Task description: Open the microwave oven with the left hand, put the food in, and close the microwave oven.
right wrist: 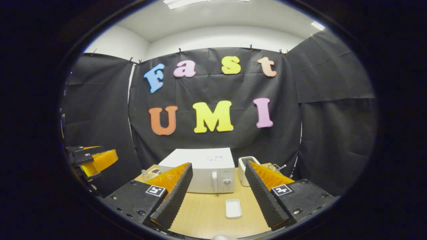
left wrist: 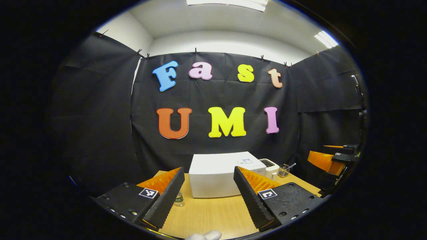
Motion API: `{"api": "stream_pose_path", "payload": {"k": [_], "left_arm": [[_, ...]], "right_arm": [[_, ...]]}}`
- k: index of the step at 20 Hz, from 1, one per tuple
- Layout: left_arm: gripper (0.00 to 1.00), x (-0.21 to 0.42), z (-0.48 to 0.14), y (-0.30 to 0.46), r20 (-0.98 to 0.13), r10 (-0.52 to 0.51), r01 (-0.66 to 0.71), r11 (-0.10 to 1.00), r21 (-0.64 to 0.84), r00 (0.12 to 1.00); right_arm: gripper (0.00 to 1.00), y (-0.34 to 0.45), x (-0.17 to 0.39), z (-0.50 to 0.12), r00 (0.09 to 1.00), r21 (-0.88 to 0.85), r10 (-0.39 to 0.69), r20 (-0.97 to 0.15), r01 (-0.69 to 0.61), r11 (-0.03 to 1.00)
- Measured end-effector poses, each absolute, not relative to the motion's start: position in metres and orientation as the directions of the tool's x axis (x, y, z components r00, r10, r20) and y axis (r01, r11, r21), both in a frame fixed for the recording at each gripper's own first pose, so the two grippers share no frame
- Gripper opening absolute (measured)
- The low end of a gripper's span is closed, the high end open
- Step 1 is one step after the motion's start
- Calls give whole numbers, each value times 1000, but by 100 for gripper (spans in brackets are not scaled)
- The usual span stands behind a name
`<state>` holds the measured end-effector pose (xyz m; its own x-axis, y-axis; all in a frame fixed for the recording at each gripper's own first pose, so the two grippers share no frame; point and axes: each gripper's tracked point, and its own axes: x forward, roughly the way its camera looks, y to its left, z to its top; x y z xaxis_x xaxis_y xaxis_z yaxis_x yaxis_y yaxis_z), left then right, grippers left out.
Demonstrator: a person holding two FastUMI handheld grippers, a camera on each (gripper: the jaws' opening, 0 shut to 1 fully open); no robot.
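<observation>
On the wooden surface (right wrist: pixel 206 216), nearest the right hand-held gripper (right wrist: pixel 217 196), lies a small white rectangular tray (right wrist: pixel 233 208), shallow with rounded corners; whether it holds anything cannot be told. That hand-held gripper is spread wide, gripping nothing, its ribbed fingers (right wrist: pixel 175 196) level and aimed at the microwave oven (right wrist: pixel 203 170). The left hand-held gripper (left wrist: pixel 208 196) is likewise wide apart and empty, with a bit of white glove (left wrist: pixel 204 236) at the bottom edge of the left gripper view. Just beyond its left finger stands a small clear jar (left wrist: pixel 179 199) with a dark band.

Farther back, the microwave oven sits mid-surface, a smooth white box, door closed, with a round knob (right wrist: pixel 227 182) at its right front. A white toaster (right wrist: pixel 246 165) stands just to its right, then a wire basket (left wrist: pixel 284 170) with a utensil handle sticking out. To the oven's left is a clear container (right wrist: pixel 152 173) of something brownish.
</observation>
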<state>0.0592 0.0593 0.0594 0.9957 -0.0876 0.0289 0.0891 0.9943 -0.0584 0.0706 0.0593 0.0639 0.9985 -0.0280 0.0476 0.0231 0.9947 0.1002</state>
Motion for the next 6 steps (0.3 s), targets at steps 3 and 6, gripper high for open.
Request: {"api": "stream_pose_path", "payload": {"k": [3,6], "left_arm": [[93,66,59,56,25,-93,94,994,-54,995],[93,72,56,53,17,-95,96,993,-63,995]], "right_arm": [[90,57,77,64,999,102,-29,46,24,994],[90,56,82,65,999,100,-28,38,24,995]]}}
